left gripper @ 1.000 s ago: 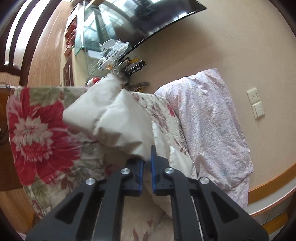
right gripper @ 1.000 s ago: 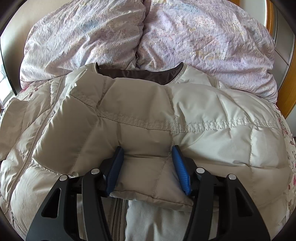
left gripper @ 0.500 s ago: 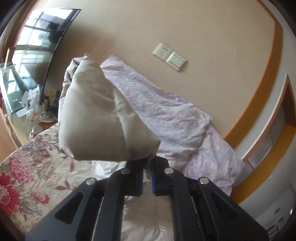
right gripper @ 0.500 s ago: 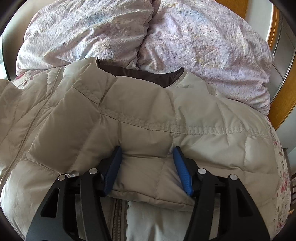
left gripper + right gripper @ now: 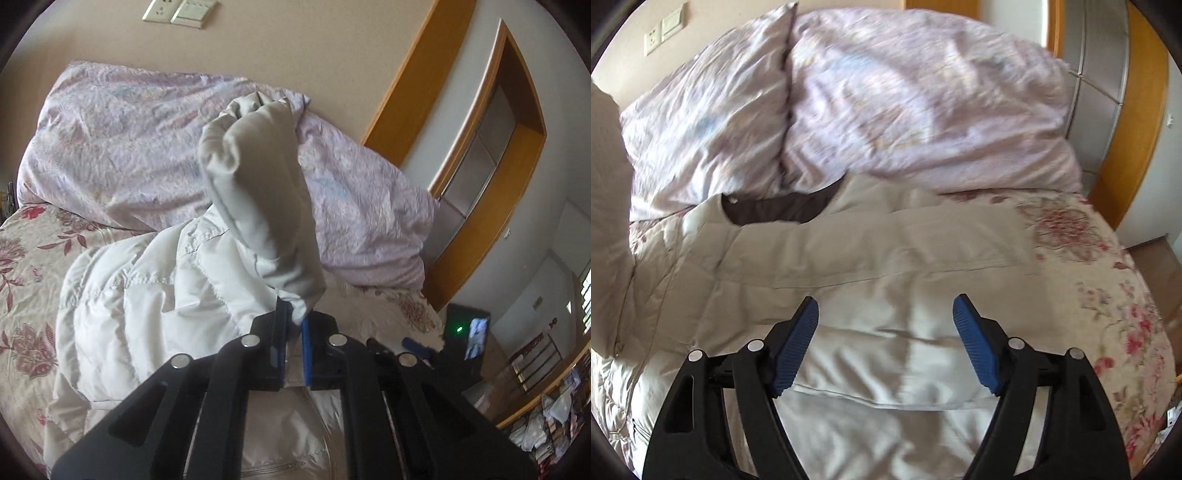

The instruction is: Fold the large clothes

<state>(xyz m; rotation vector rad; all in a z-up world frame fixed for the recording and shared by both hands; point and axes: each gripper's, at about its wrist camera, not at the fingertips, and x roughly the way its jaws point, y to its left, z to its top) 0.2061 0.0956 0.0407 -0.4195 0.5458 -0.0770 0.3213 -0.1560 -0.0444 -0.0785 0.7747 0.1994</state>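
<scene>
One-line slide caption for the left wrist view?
Left gripper pinches the cuff of a beige puffer jacket's sleeve, lifting it over the jacket body spread on a floral bedspread.

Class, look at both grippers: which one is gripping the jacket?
The left gripper, jaws pinched shut on the jacket sleeve. The right gripper stands open, nothing held.

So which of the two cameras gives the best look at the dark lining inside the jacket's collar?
The right wrist view: the dark lining lies in plain sight at the neck of the beige jacket, below the pillows. In the left wrist view the lifted sleeve blocks that area, so the lining does not show.
</scene>
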